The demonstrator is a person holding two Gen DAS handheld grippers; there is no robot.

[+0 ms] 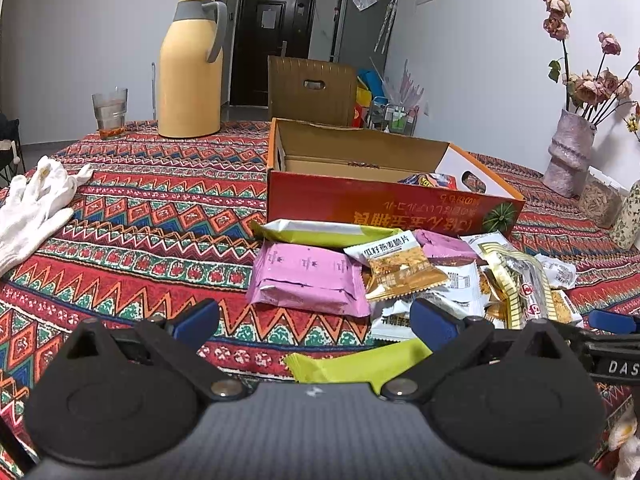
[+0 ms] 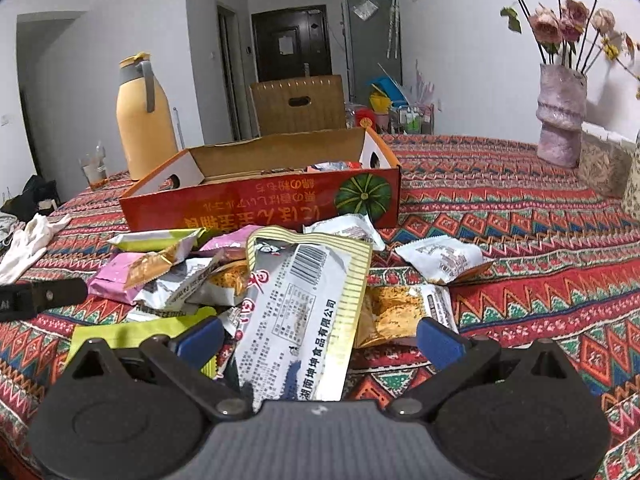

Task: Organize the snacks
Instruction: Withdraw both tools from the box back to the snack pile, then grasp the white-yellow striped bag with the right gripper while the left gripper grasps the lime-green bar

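A pile of snack packets lies on the patterned tablecloth in front of an open orange cardboard box [image 1: 384, 204], which also shows in the right wrist view [image 2: 256, 204]. My left gripper [image 1: 316, 322] is open and empty, just short of a pink packet [image 1: 308, 276] and above a lime-green packet [image 1: 360, 364]. My right gripper [image 2: 320, 338] is open, its jaws standing on either side of a long gold-striped white packet [image 2: 300, 312] without touching it. A packet [image 1: 430, 180] lies inside the box at its right end.
A yellow thermos jug [image 1: 192, 68], a glass [image 1: 110, 112] and a white glove [image 1: 36, 204] sit to the left. A vase of dried flowers [image 2: 560, 116] stands at the right. A chair back [image 1: 312, 90] is behind the box.
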